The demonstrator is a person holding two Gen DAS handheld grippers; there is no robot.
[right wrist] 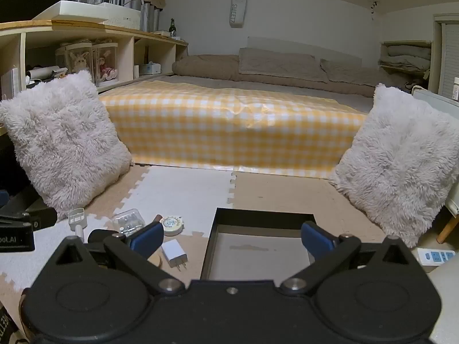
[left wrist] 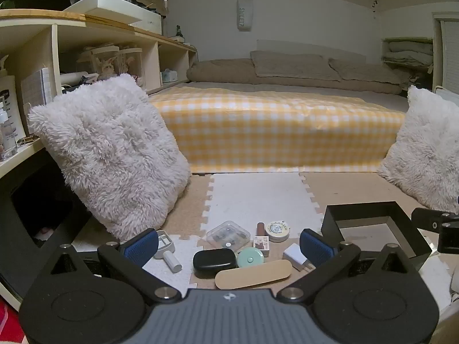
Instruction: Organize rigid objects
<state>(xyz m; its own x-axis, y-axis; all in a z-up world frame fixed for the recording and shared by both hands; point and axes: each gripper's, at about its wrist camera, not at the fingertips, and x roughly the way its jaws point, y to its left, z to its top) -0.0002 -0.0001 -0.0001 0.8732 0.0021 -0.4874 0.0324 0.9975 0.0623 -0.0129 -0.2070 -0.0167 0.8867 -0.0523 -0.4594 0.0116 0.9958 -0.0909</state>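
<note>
My left claw (left wrist: 229, 245) is spread wide with nothing between its blue pads, pointing down over a cluster of small things on the foam floor mat (left wrist: 258, 197). From its view I see a black oval case (left wrist: 214, 261) touching a mint round tin (left wrist: 250, 258), with a tan flat board (left wrist: 254, 277) lying just in front of them. Behind sit a clear plastic box (left wrist: 228, 234), a small printed carton (left wrist: 261, 245), a brown tube (left wrist: 260, 227) and a cream round tin (left wrist: 277, 230). A white charger plug (left wrist: 295, 256) lies beside the right pad, and a white handled tool (left wrist: 167, 248) lies near the left pad.

My right claw (right wrist: 231, 239) is spread just as wide and empty, hovering over the black tray (right wrist: 212, 246), whose pale floor holds nothing. The tray sits on the mat just right of the cluster. Two fluffy white cushions (right wrist: 64, 140) lean at either side, before the yellow checked bed (right wrist: 229, 132).
</note>
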